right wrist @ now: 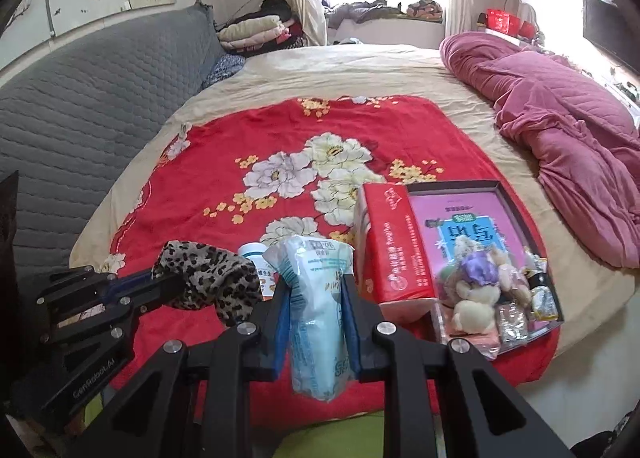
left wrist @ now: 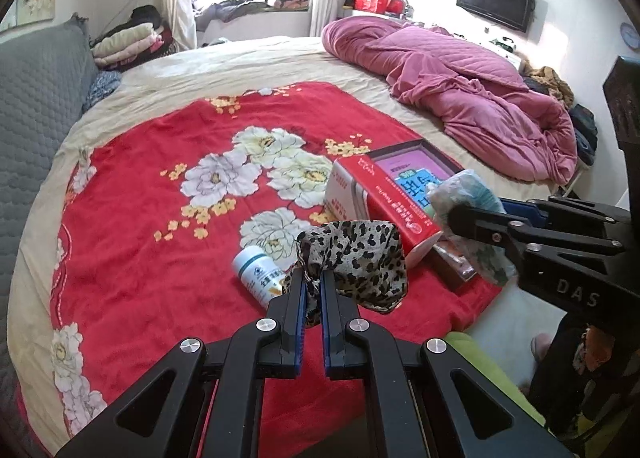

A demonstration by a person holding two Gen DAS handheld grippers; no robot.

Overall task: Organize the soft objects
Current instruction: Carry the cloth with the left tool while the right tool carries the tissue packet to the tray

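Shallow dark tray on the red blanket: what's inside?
In the tray: a pink printed sheet, small plush toys and wrapped packets. Whatever lies under the toys is covered.

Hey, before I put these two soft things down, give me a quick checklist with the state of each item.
1. Left tongs shut on the leopard-print cloth: ok.
2. Right tongs clamped on the plastic packet of blue soft goods: ok.
3. Cloth lifted off the red floral blanket: cannot tell; its lower edge hangs low.
4. Open box has free room: not ok; a plush toy and small packets fill its near end.
5. White bottle out of the way: not ok, it lies just beside the cloth.
6. Red carton stable: cannot tell.
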